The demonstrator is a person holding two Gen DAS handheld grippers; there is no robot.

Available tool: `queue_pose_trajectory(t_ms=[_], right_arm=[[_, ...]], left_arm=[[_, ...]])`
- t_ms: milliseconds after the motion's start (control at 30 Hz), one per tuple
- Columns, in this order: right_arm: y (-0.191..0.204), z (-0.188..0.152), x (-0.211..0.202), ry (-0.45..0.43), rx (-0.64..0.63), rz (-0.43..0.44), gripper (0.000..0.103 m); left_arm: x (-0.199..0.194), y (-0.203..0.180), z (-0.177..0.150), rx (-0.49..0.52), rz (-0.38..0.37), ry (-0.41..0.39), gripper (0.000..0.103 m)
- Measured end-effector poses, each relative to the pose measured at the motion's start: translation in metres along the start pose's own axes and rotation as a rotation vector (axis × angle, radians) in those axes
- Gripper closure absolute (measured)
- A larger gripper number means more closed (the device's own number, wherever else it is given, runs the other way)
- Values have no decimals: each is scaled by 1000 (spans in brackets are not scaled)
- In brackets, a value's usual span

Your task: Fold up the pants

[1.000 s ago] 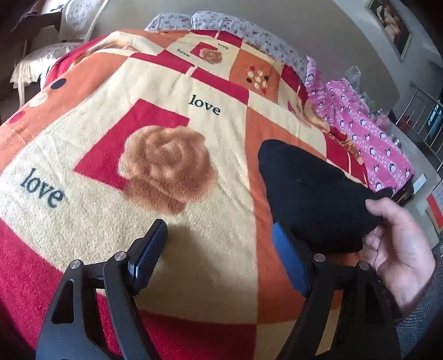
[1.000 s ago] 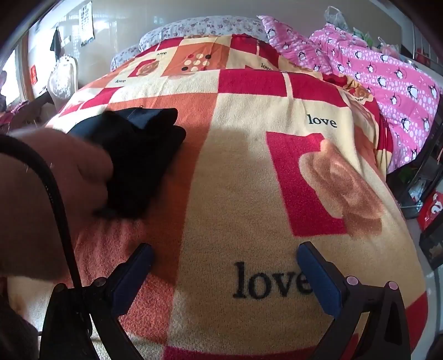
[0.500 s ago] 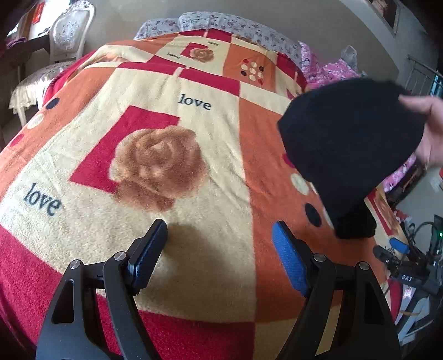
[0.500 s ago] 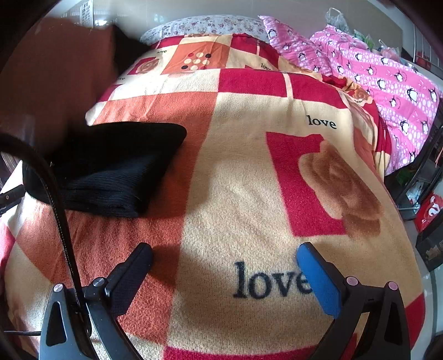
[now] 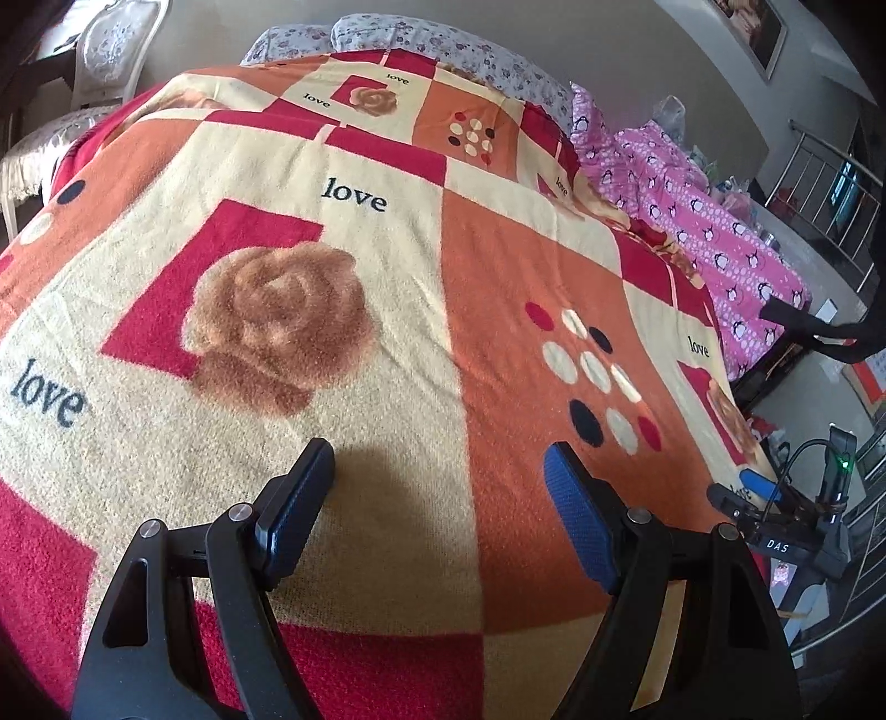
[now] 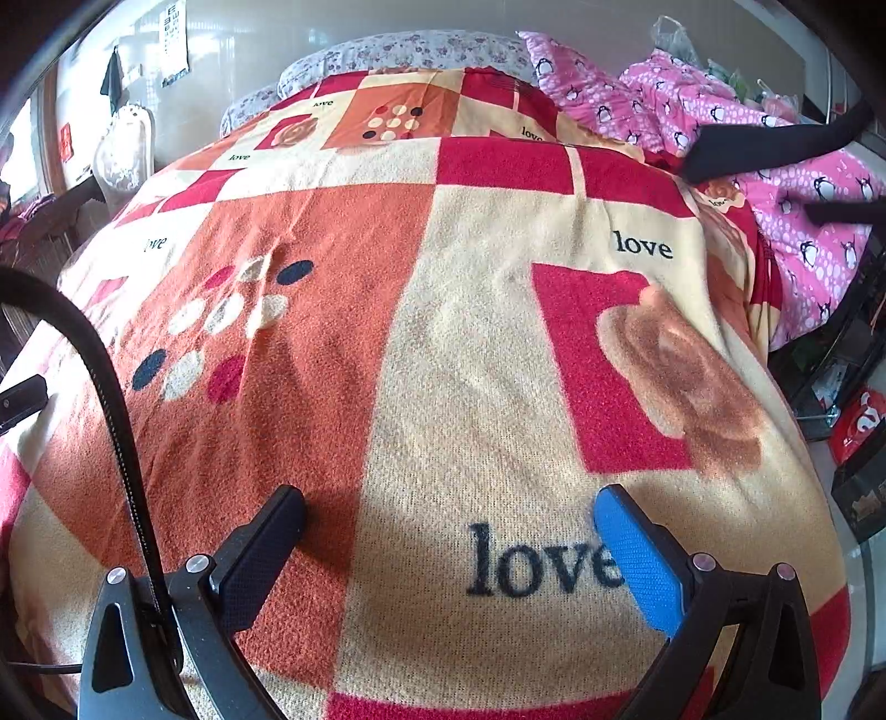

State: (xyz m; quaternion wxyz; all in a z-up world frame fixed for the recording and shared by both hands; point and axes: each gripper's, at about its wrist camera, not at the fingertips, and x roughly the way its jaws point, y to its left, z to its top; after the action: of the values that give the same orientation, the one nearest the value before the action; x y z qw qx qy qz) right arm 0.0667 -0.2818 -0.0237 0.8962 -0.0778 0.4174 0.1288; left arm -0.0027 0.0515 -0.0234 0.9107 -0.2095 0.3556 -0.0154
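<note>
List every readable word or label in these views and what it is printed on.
"love": woven many times into the blanket.
"DAS": small display on the black device beside the bed.
Wall chart: rows of symbols, too small to read.
Red wall sign: blurred.

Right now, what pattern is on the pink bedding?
Penguins and pale dots on the pink bedding; clearest from the left wrist.

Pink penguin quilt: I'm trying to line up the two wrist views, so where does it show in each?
Left wrist: the pink penguin quilt is at upper right, past the blanket's right edge.
Right wrist: it is at top right, also off the blanket's right side.
Shared landmark: the dot cluster on the near orange square, at right of centre in the left wrist view and at left in the right wrist view.
</note>
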Motion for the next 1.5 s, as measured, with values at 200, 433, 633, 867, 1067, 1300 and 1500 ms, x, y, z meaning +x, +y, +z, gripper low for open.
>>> queue_pose_trajectory(t_ms=[200, 433, 633, 867, 1067, 1300, 1500], right_arm=[[0, 0, 0, -1, 0, 0, 0], [0, 0, 0, 1, 1, 0, 0], [1, -1, -1, -1, 0, 0, 0], [1, 0, -1, -3, 0, 0, 0], [1, 0, -1, -3, 1, 0, 0], [1, -1, -1, -2, 1, 0, 0], [1, 0, 0, -3, 1, 0, 0]], left_arm=[[-3, 5, -1, -34, -20, -7, 24], [-27, 15, -20, -109, 25, -70, 24], [-38, 18, -31, -122, 55, -102, 24], [-35, 16, -30, -101, 71, -102, 24], [-35, 16, -31, -102, 71, -102, 24], [-35, 18, -29, -110, 60, -105, 24], [-35, 21, -28, -122, 42, -106, 24]])
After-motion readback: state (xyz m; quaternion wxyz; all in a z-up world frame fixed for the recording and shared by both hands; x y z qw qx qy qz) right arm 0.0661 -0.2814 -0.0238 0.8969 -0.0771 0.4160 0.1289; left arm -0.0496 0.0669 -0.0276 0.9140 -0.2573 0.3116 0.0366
